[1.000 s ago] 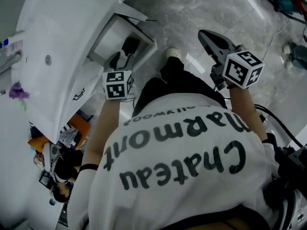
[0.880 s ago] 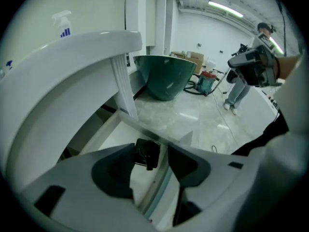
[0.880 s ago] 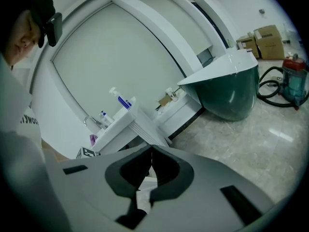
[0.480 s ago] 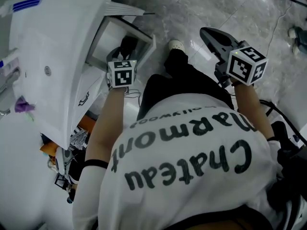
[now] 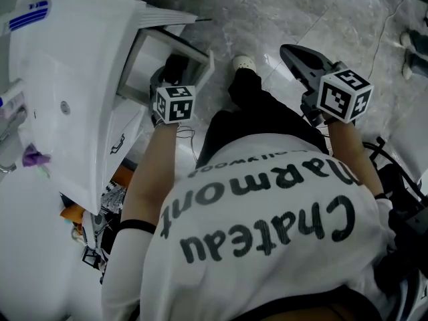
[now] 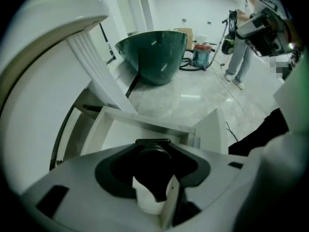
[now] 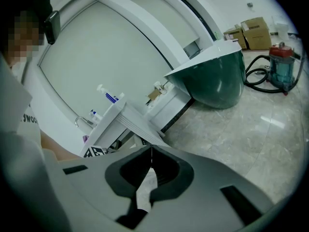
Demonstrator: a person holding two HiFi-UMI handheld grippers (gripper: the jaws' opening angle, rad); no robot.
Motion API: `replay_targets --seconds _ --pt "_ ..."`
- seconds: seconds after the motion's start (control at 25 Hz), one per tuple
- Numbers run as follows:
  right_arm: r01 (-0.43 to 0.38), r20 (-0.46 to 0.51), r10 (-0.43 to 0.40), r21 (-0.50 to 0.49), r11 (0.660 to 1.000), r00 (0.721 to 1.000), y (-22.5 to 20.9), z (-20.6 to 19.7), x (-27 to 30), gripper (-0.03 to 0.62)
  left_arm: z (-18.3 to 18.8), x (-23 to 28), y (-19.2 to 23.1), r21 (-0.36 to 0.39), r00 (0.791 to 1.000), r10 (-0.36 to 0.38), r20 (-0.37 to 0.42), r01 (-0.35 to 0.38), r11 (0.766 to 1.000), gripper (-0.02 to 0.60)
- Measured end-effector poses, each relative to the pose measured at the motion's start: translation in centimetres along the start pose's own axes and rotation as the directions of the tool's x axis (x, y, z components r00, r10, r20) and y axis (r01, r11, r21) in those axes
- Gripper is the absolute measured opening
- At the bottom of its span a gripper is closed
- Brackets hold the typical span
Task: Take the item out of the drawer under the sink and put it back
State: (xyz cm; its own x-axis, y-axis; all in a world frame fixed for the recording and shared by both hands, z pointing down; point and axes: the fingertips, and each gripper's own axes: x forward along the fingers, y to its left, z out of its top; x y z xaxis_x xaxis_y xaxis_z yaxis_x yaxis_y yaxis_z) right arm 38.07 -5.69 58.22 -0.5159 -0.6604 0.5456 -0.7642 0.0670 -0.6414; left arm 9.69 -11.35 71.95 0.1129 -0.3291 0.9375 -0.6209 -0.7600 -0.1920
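One green basin (image 6: 152, 57) beyond open drawer (image 6: 120, 137)

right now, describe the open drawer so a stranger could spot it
Find the white sink at the head view's left. Under its edge a shallow white drawer juts over the grey marble floor. It alone is pulled out; the white panel beside it, with a dark handle, is not.

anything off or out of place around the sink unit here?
Nothing looks spilled or damaged. The drawer under the sink stands pulled out. The left gripper, its jaws just opened, is at a black item in it. Loose clutter lies low beside the sink unit.
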Motion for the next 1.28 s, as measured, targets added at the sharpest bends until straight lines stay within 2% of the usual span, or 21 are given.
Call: replay_targets --seconds 0.16,0.4,0.6,0.84,0.92,1.04,1.28 --pt "0.002 -0.012 -0.002 0.008 1.0 1.0 -0.2 -0.4 0.0 0.011 0.3 0.3 0.0 -0.003 1.0 -0.003 0.004 0.003 1.0 0.199" --pt "0.004 -0.016 -0.004 -0.004 1.0 1.0 0.0 -0.6 -0.1 0.011 0.5 -0.2 0.2 -0.039 0.997 -0.055 0.048 0.057 0.998 0.189" --pt "0.01 -0.011 -0.01 -0.011 1.0 1.0 0.2 -0.2 -0.2 0.011 0.9 -1.2 0.5 -0.084 0.991 -0.079 0.106 0.088 0.993 0.186" --pt "-0.01 -0.006 0.009 -0.039 0.999 1.0 1.8 0.4 0.2 0.011 2.2 -4.0 1.5 -0.168 0.977 -0.051 0.208 0.087 0.982 0.184" --pt "-0.019 -0.003 0.018 -0.054 0.998 1.0 2.3 0.8 0.4 0.011 2.8 -5.3 2.0 -0.198 0.967 -0.031 0.253 0.083 0.977 0.184" --pt "-0.036 0.003 0.036 -0.084 0.996 0.999 3.2 1.6 0.7 0.011 3.8 -8.0 2.9 -0.248 0.942 0.006 0.337 0.083 0.965 0.183" --pt "-0.067 -0.001 0.067 -0.126 0.99 0.998 5.9 2.3 1.2 0.012 5.1 -14.7 4.4 -0.296 0.87 0.078 0.488 0.081 0.952 0.183"
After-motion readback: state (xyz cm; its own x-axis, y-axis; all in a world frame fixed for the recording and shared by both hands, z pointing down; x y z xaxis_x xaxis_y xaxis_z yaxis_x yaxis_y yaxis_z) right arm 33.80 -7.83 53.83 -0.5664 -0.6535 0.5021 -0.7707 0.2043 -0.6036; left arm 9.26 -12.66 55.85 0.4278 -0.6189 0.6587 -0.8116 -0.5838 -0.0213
